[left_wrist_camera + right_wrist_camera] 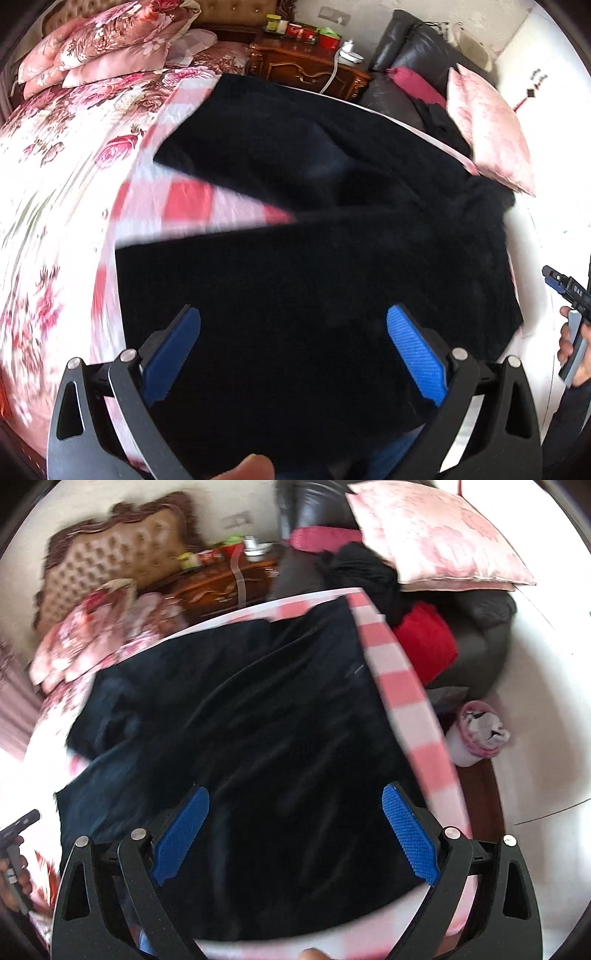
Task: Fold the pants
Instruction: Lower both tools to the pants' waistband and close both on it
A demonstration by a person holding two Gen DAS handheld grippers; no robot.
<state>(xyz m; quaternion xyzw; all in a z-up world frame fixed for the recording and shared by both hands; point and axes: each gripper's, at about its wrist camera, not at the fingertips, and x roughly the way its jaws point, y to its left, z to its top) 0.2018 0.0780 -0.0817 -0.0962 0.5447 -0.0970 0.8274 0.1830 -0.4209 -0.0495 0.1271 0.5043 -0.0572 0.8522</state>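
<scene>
Left wrist view: black pants [295, 280] lie on a pink-and-white checked sheet [177, 206] over the bed. Two legs visible, spread in a V; both run from the joined end at the right toward the left, the near leg roughly level across the frame, the far leg angled up toward the nightstand [303, 66]. A wedge of sheet shows between them. Left gripper [293, 350] hovers over the near leg, blue pads spread wide, nothing between them. Whether the pads touch the cloth, cannot tell. The right gripper's handle, held in a hand, appears at the far right edge.

Right wrist view: the pants [258, 738] fill the centre, long axis running away from the camera toward the headboard [122, 550]. Right gripper [295, 834] sits above the near end, jaws fully apart, empty. This view alone shows the sheet's right border [402, 686], a red garment [428, 646] and a black sofa [480, 646] beyond it, with a pink cushion [436, 539] on top. Heavy motion blur here. The split between the legs is unclear in this view.
</scene>
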